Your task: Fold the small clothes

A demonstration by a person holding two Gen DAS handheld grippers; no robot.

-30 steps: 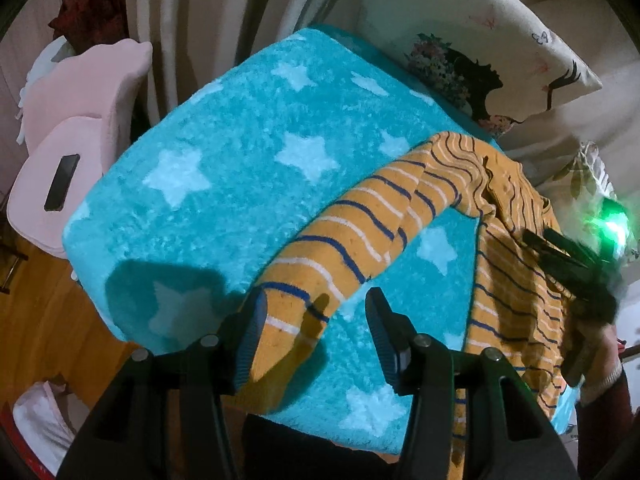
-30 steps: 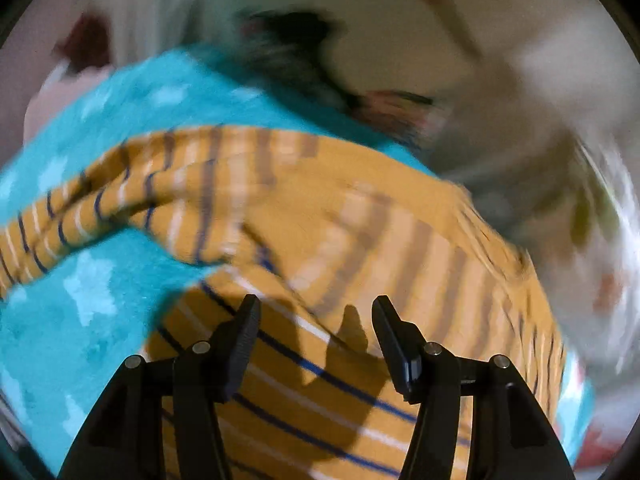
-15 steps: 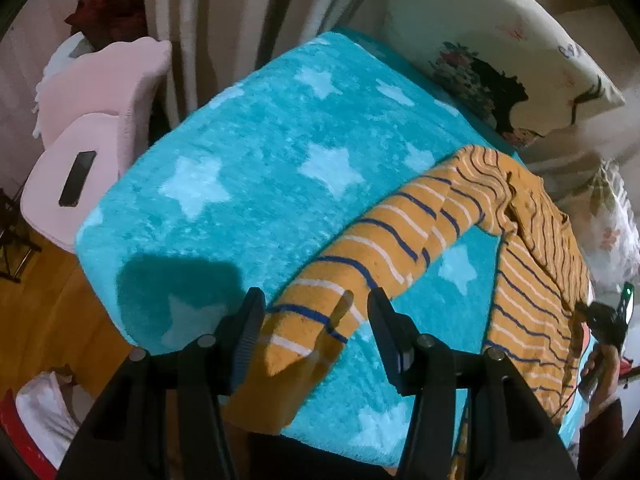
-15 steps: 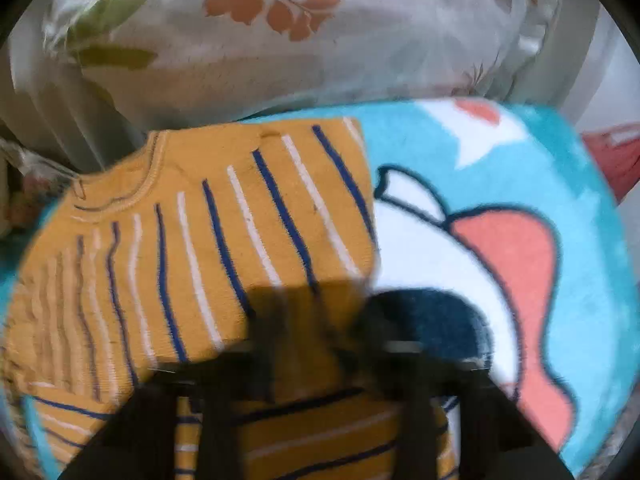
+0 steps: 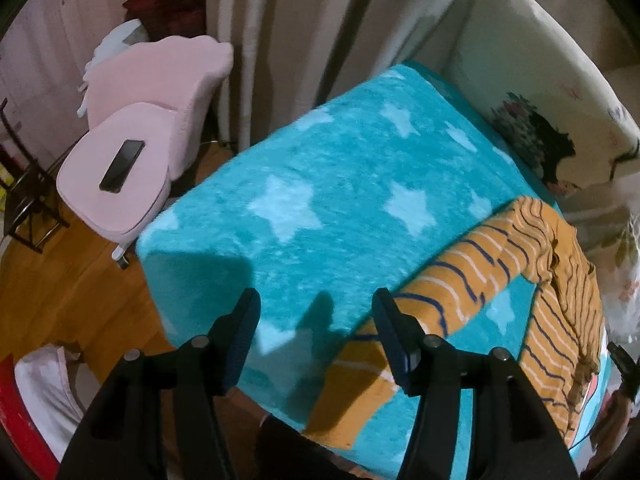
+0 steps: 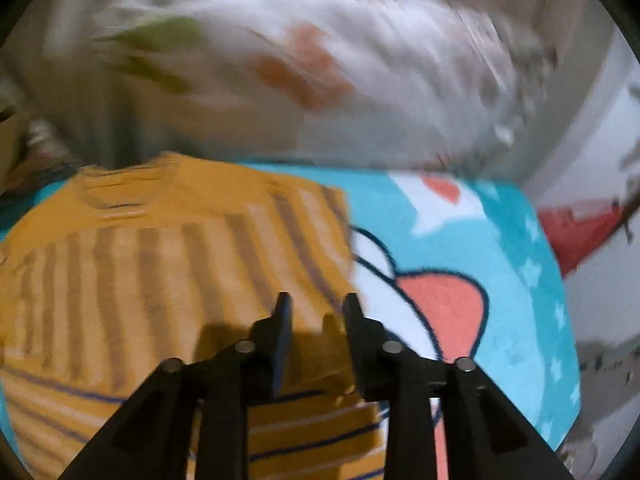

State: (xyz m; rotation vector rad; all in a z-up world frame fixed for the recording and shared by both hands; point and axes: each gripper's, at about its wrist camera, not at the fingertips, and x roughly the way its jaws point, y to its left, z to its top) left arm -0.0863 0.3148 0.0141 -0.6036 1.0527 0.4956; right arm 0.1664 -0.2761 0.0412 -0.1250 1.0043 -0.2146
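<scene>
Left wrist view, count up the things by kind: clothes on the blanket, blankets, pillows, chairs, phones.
Striped shirts: 1
Star blankets: 1
Pillows: 1 plain, a second blurred at the right edge
Pink chairs: 1
Phones: 1
Total: 5 sure

The little top point(image 5: 560, 308) is orange-yellow with thin dark blue and white stripes. It lies flat on a fluffy blue blanket point(image 5: 320, 184) with pale stars. One long sleeve point(image 5: 452, 280) reaches out to the left and near side, and its end hangs over the near edge. The body lies on the right, with its neck hole at the far end.
</scene>
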